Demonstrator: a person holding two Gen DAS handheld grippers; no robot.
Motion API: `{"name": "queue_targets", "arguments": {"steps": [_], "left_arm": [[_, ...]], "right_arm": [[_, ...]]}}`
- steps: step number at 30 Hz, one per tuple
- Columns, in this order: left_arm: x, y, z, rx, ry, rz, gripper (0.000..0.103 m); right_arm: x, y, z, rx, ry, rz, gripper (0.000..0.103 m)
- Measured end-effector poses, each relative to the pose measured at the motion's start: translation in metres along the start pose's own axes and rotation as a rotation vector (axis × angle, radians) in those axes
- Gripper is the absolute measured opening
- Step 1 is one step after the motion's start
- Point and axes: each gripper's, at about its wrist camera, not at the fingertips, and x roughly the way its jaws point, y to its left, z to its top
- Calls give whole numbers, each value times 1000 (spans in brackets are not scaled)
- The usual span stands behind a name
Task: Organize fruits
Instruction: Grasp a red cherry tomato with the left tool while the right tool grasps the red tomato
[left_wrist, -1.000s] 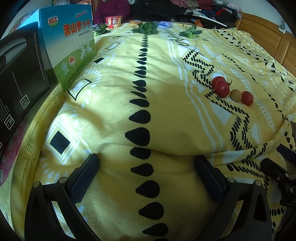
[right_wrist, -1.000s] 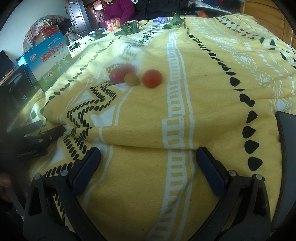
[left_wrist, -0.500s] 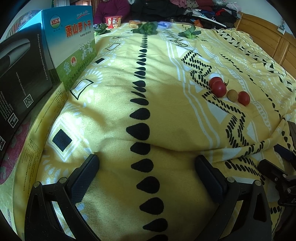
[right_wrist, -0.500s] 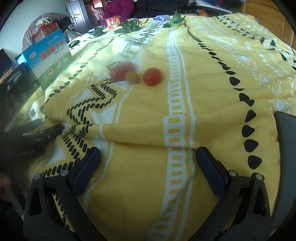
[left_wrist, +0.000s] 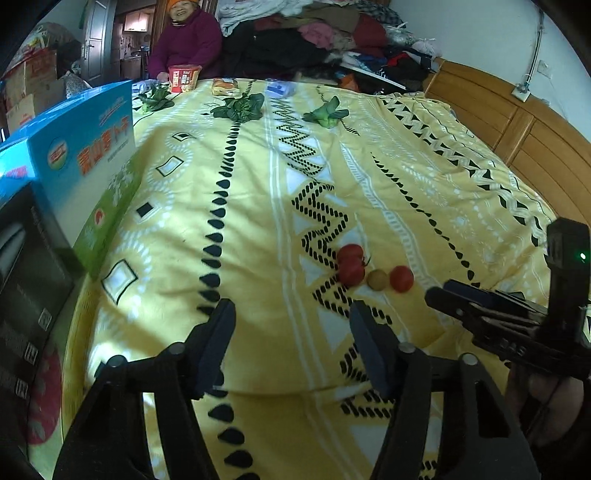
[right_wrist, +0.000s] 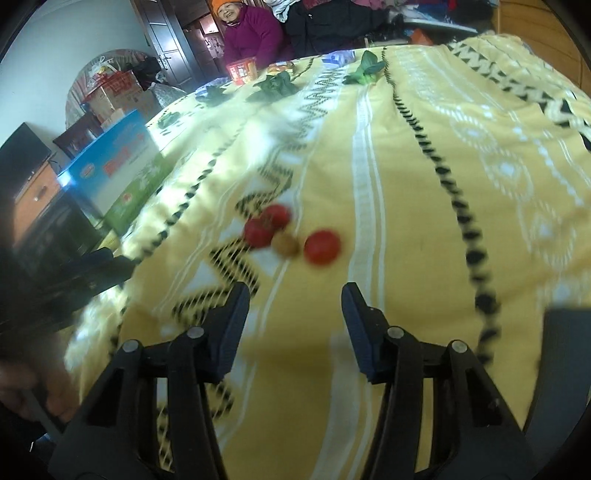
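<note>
Two red tomatoes lie touching on the yellow bedspread, with a small tan fruit and a third red tomato in a row to their right. The right wrist view shows the same group: the tomato pair, the tan fruit and the single tomato. My left gripper is open and empty, short of the fruits and to their left. My right gripper is open and empty, just short of the fruits.
A blue and green carton and a black box stand at the left bed edge. Leafy greens, a red cup and packets lie at the far end, where a person sits. A wooden headboard runs along the right.
Both grippers have lifted and tilted up, moving toward the fruits, which now sit closer to the fingers. The fruits have not moved.
</note>
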Motion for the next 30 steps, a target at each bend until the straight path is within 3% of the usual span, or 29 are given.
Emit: {"name": "queue_targets", "arguments": {"steps": [5,11,13,15,18,22,30], "left_arm": [[16,-4,6,23,25,-21,64],[43,-11,4,37,81,-70,64],[51,-17,7,59,88,-85,64],[59,-24,12,77,93,-107,64],[74,-34,19,94,117,-173,51],[94,-42,20,121,158,-190,36],[112,-40,22,110,177,-208,35]], "right_arm": [[28,-6,16,-30,37,-20,45],[50,-16,12,-21,85,-10,45],[47,-20,12,-10,78,12,30],[40,-23,12,6,59,27,30],[25,-27,11,48,24,48,30],[18,-32,5,86,12,59,30],[24,-35,3,96,21,62,30]]}}
